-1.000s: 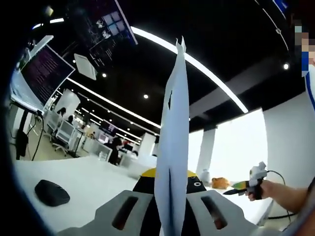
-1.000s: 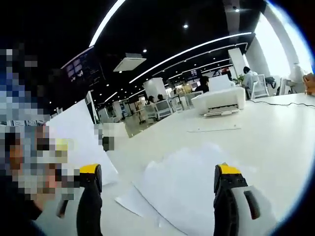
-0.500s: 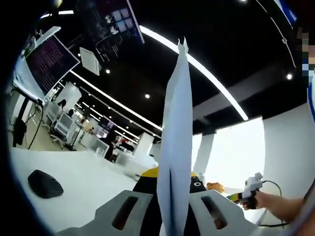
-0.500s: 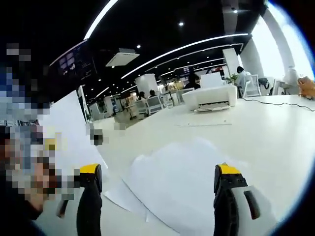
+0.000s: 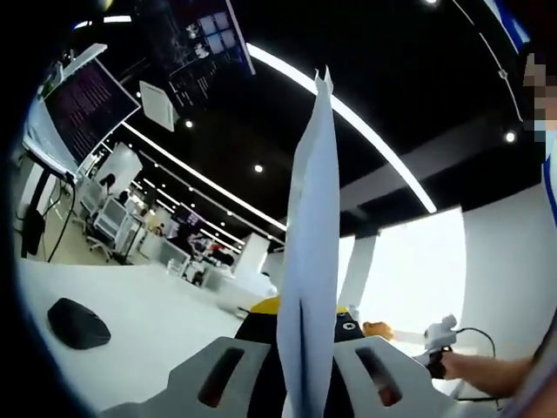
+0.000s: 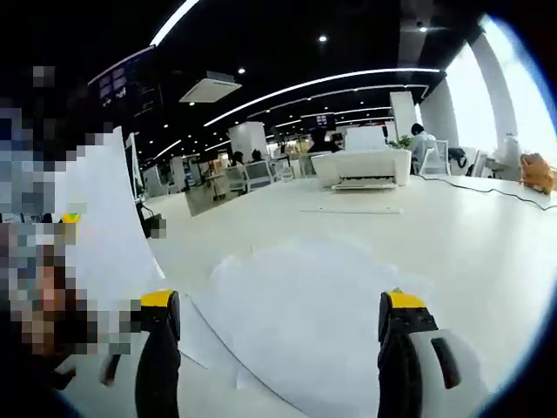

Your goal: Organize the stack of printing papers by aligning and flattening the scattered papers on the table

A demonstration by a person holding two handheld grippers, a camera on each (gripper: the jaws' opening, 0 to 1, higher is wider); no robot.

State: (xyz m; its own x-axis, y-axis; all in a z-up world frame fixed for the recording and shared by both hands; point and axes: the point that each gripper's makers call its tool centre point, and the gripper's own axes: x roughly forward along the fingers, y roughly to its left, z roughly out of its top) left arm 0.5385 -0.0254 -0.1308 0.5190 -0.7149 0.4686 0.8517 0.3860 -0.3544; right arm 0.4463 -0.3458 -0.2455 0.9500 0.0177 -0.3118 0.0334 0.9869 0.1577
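Note:
A sheaf of white printing paper [image 5: 311, 244] stands upright and edge-on in the left gripper view, with my left gripper [image 5: 305, 318] shut on its lower edge. My right gripper [image 6: 278, 305] is open, its yellow-tipped jaws wide apart over several loose sheets [image 6: 300, 318] lying overlapped on the white table [image 6: 470, 235]. The held sheaf [image 6: 109, 231] also rises at the left of the right gripper view. In the left gripper view, the right gripper [image 5: 439, 335] appears at the lower right, held in a person's hand.
A black mouse [image 5: 77, 322] lies on the table to the left. A white printer [image 6: 361, 165] stands at the table's far end with a single sheet [image 6: 352, 210] before it. A cable [image 6: 487, 187] and an orange object [image 6: 540, 171] are at the right.
The right gripper has moved closer over the loose sheets, which now look larger between its jaws. In the left gripper view it has sunk lower and to the right. The left keeps its hold.

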